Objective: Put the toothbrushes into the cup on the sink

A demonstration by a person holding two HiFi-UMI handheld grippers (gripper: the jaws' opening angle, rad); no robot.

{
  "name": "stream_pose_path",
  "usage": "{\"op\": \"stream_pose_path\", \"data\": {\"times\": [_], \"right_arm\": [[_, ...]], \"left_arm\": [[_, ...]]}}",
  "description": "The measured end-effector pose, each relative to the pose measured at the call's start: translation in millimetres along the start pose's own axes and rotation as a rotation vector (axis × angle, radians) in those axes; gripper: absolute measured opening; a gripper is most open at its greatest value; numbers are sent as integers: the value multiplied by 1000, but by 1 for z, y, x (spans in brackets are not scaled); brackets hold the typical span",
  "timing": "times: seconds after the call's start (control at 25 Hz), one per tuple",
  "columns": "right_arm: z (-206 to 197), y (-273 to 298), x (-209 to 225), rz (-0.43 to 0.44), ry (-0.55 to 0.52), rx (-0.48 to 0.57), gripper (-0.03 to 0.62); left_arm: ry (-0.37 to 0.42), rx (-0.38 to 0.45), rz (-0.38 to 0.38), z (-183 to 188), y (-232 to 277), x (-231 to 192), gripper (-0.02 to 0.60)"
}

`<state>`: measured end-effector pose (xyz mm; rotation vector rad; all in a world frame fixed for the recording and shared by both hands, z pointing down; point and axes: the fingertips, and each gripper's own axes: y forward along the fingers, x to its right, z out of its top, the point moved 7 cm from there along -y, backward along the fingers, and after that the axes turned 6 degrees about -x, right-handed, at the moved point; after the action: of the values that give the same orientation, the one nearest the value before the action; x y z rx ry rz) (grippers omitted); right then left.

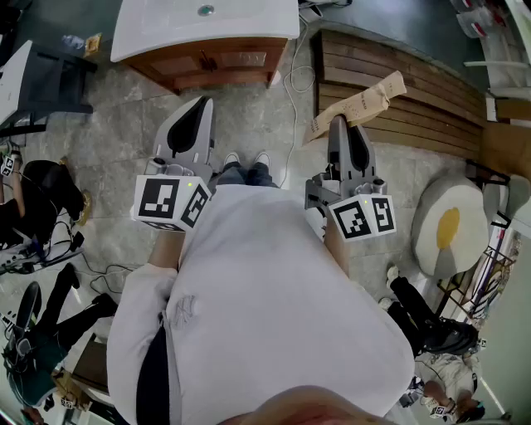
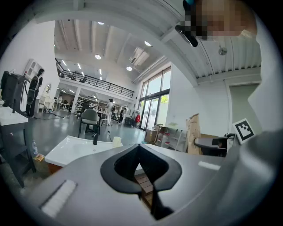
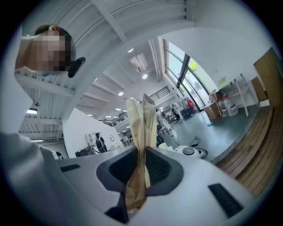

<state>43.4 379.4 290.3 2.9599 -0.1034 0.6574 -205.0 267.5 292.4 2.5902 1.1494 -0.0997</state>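
Note:
My right gripper is shut on a long tan paper packet, which sticks out slanted over the floor. In the right gripper view the packet stands pinched between the jaws of the right gripper; what is inside it is hidden. My left gripper is shut and holds nothing; its jaws meet in the left gripper view. The white sink on a wooden cabinet stands ahead of both grippers. A pale cup sits on the sink beside a dark tap.
A slatted wooden platform lies right of the sink, with a white cable on the floor between them. An egg-shaped cushion lies at the right. A dark table and seated people are at the left.

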Motion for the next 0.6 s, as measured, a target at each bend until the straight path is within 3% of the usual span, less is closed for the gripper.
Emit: {"op": "stream_pose_path", "data": {"times": [0.6], "right_arm": [[-2, 1, 12, 27, -22, 7, 52]], "left_arm": [[9, 25, -34, -7, 10, 17, -3]]}}
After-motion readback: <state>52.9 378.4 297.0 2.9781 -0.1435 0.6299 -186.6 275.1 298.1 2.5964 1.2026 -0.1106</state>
